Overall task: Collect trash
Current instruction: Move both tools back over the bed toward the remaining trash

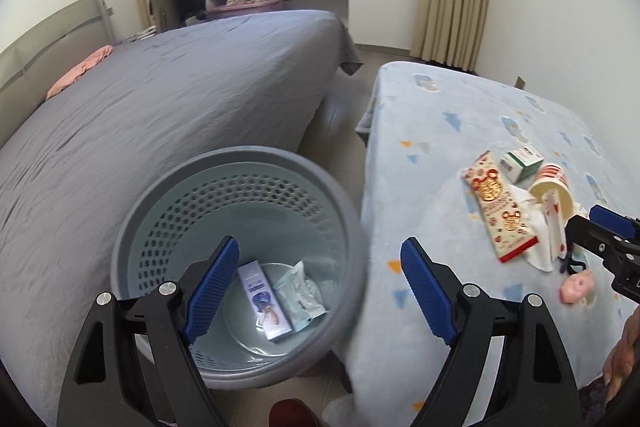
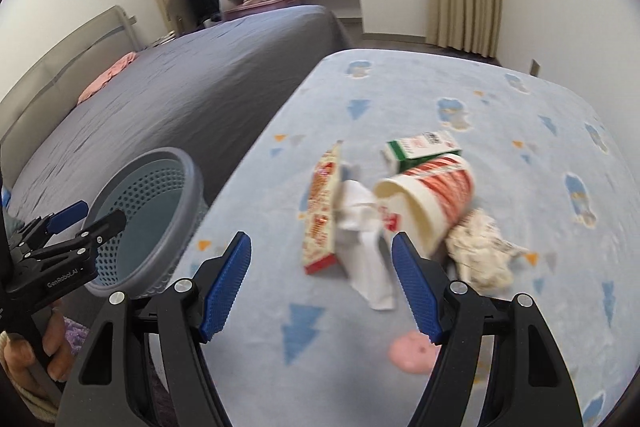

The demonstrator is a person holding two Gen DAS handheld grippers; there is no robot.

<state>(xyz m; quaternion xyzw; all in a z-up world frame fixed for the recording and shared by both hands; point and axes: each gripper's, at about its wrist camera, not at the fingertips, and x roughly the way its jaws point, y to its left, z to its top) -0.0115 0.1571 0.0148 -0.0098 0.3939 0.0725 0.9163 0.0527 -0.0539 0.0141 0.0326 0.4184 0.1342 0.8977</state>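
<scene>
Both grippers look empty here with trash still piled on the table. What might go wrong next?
The paper cup lies on its side and may roll from the right gripper. The white tissue overlaps the snack box, so one could drag the other. The bin sits below the table edge; drops could miss.

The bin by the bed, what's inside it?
The bin holds a purple box and a pale blue packet on its bottom. The left claw's blue finger hides part of the floor of it.
</scene>
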